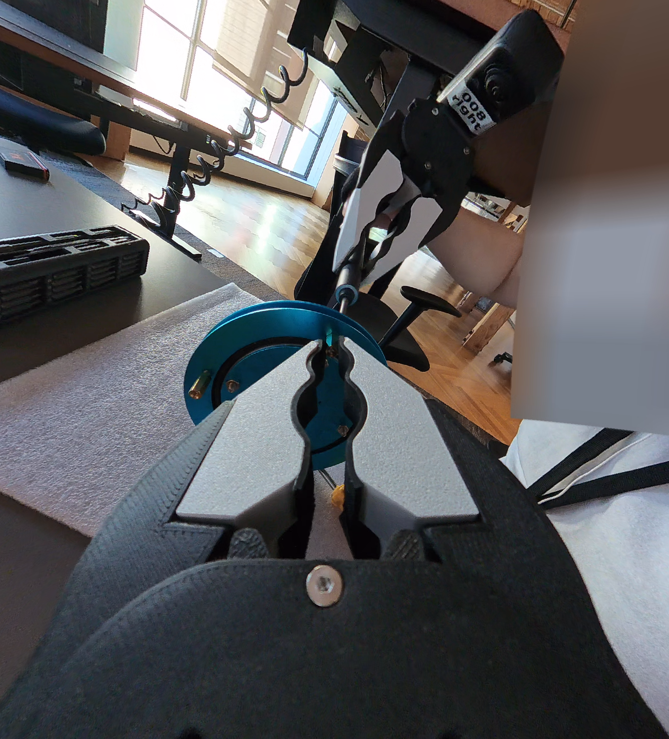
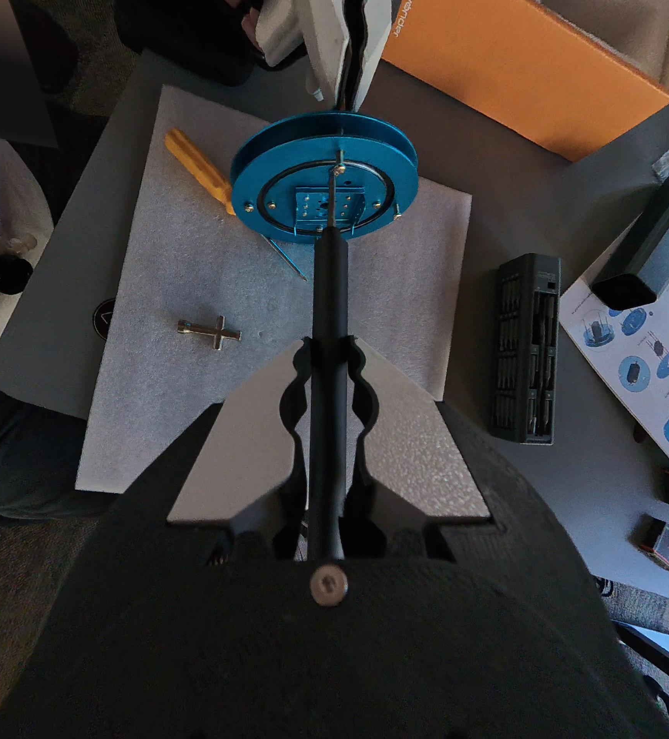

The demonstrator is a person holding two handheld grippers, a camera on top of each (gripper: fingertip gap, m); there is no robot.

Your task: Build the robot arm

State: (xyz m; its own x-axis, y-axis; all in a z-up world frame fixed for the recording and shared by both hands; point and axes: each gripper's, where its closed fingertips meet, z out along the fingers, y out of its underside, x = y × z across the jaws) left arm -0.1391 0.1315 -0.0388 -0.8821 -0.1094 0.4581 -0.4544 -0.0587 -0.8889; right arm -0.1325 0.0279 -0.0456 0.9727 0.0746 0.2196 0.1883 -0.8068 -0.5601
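Note:
A blue metal disc assembly (image 2: 398,176) with brass screws and a black O-ring stands tilted on a white foam mat (image 2: 172,380). My left gripper (image 1: 332,343) is shut on the disc's rim (image 1: 204,352) and shows at the top of the right wrist view (image 2: 338,102). My right gripper (image 2: 328,344) is shut on a black screwdriver (image 2: 329,288). The screwdriver's thin tip rests on a screw (image 2: 339,169) near the disc's upper edge. In the left wrist view the right gripper (image 1: 358,260) comes down from the upper right with the screwdriver (image 1: 346,290).
A yellow-handled screwdriver (image 2: 198,168) and a metal cross-shaped wrench (image 2: 212,332) lie on the mat. A black bit case (image 2: 524,348), a printed sheet (image 2: 625,352), a grey square tube (image 2: 653,248), an orange box (image 2: 524,60) and a small black box (image 2: 665,552) sit to the right. Across from one pair of fingers to the other is roughly 12 cm.

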